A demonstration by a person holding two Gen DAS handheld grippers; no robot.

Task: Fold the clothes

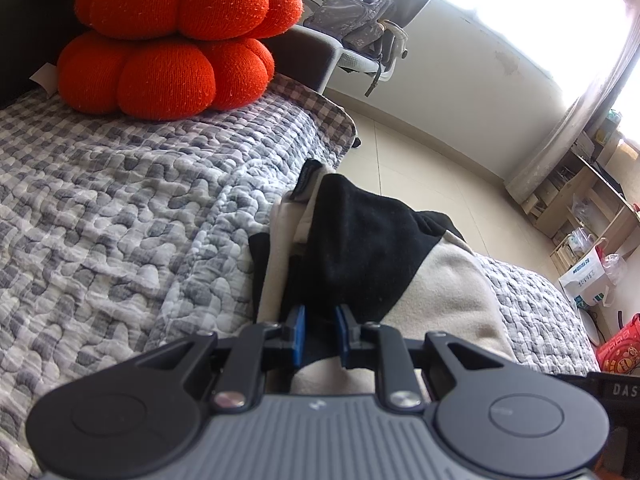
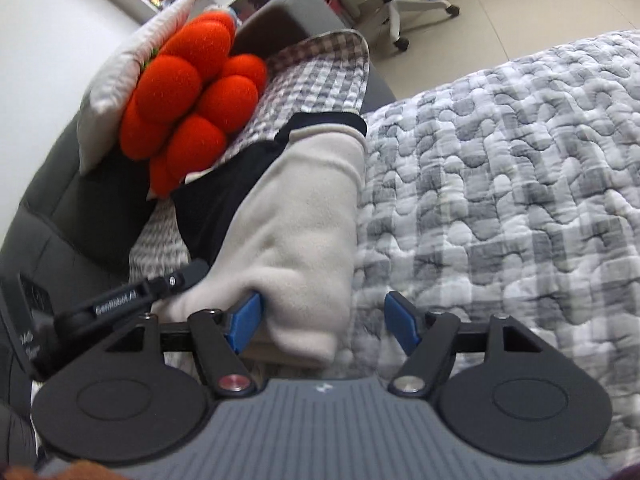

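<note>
cream-and-black garment lies partly folded on the bed, just beside the orange cushion; left claw clenched on its cloth, right claw released; final folds remain.

Left tool: a grey ribbed housing with a small pale mark at its centre, flanked by two black teardrop-shaped discs, each pressed with a round recess. Black link bars run forward from silver pivot screws to two fingers faced with blue pads.

Right tool: the same build, a grey ribbed body, twin black discs, blue-faced fingers on black link bars. One of its pivot screws shows reddish, the other silver, with smaller screws at the bar ends.

A black bar of the left tool, seen from the right wrist, carries white lettering that reads roughly "GenRobot.AI".
</note>
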